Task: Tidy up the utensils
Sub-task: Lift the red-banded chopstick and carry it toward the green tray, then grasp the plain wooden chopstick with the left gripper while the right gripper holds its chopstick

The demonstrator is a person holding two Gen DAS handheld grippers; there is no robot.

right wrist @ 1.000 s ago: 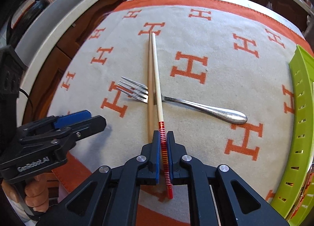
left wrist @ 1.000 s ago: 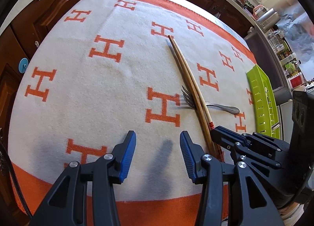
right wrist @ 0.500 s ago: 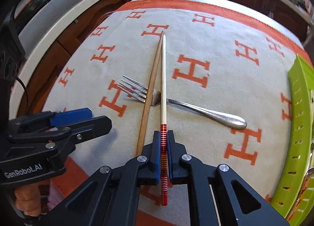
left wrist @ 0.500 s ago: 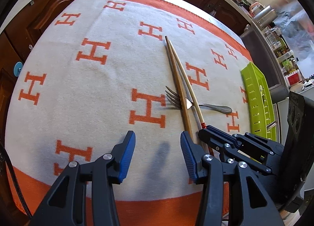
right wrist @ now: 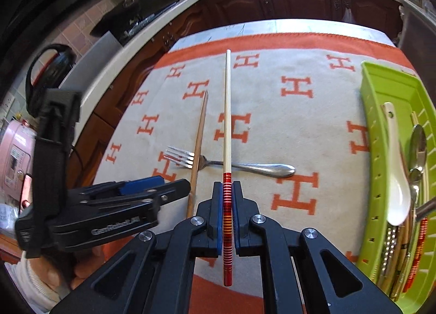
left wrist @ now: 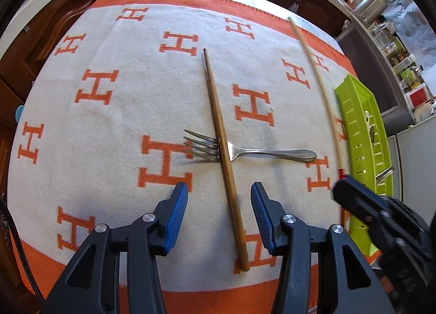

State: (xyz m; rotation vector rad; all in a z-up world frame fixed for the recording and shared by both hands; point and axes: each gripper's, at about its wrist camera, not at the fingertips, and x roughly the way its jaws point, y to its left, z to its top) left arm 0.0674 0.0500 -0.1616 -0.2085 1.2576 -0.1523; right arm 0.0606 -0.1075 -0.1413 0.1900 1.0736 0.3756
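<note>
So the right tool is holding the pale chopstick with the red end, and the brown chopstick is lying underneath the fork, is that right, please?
Not quite: the brown chopstick lies on top of the fork, across its neck, as the left wrist view shows. The right tool does hold the pale chopstick.
</note>
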